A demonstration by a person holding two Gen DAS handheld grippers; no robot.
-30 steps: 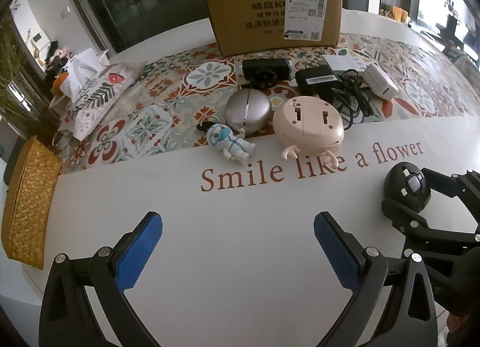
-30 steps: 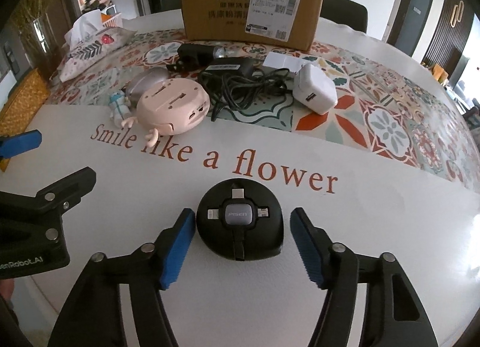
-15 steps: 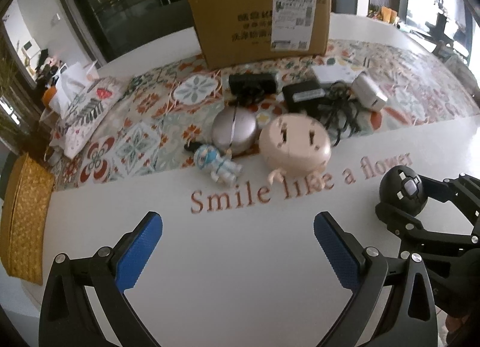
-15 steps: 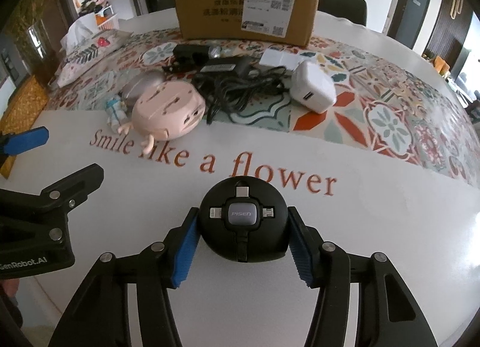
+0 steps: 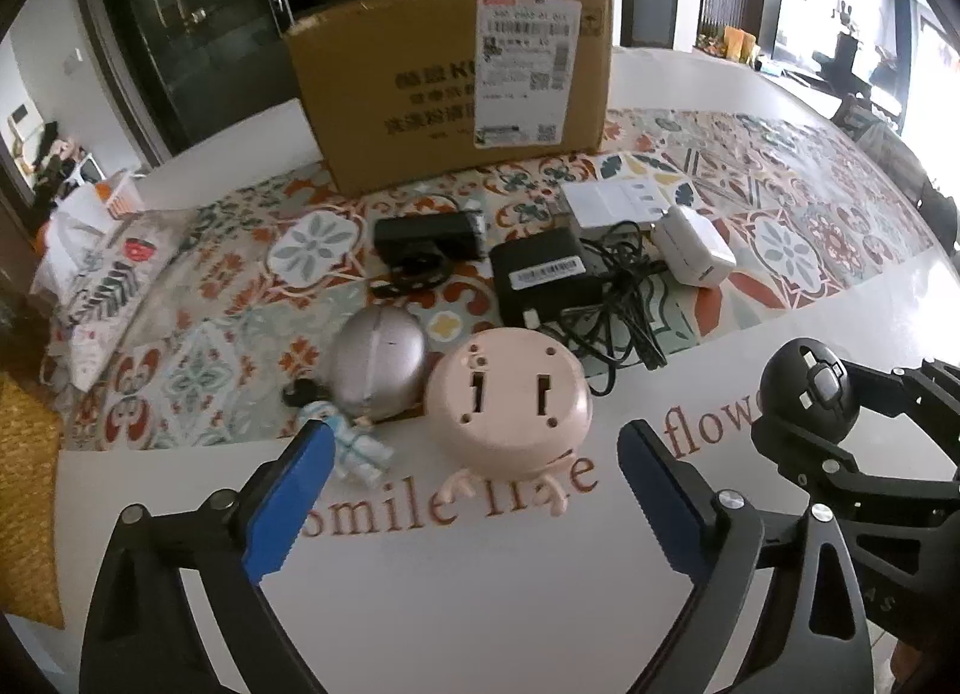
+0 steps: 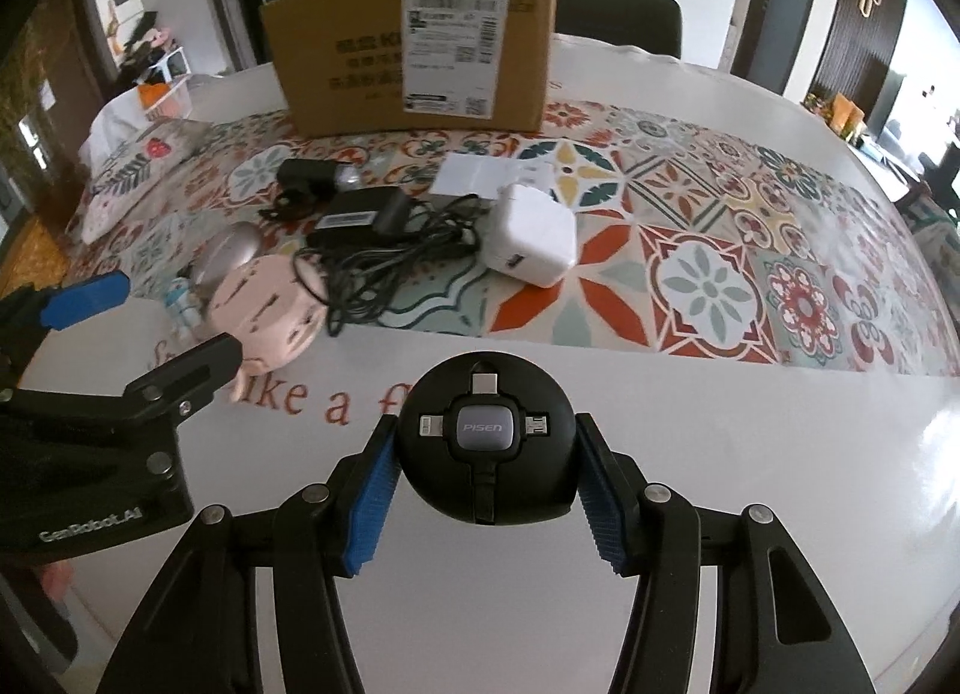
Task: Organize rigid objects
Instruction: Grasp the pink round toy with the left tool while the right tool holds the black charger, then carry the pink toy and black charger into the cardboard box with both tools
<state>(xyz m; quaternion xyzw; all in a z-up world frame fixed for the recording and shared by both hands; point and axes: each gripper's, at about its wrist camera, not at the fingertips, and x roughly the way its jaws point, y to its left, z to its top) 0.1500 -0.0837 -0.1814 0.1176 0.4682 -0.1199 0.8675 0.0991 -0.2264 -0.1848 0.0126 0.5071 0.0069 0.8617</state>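
My right gripper (image 6: 486,484) is shut on a round black PISEN cable reel (image 6: 487,439) and holds it above the white table; it also shows in the left wrist view (image 5: 807,388). My left gripper (image 5: 474,496) is open and empty, just in front of a pink round toy (image 5: 510,400). A silver oval case (image 5: 378,361), a small astronaut figure (image 5: 354,442), a black power adapter with cable (image 5: 549,274), a black device (image 5: 429,235) and a white charger (image 5: 693,253) lie behind. A cardboard box (image 5: 456,82) stands at the back.
A patterned runner (image 6: 708,250) crosses the table. A floral tissue pouch (image 5: 114,274) lies at the left and a woven mat (image 5: 24,490) at the left edge. A white leaflet (image 5: 618,199) lies near the box. White tabletop (image 6: 750,484) lies to the right.
My right gripper closed on the black cable reel and lifted it. My left gripper moved forward toward the pink toy and the astronaut figure.
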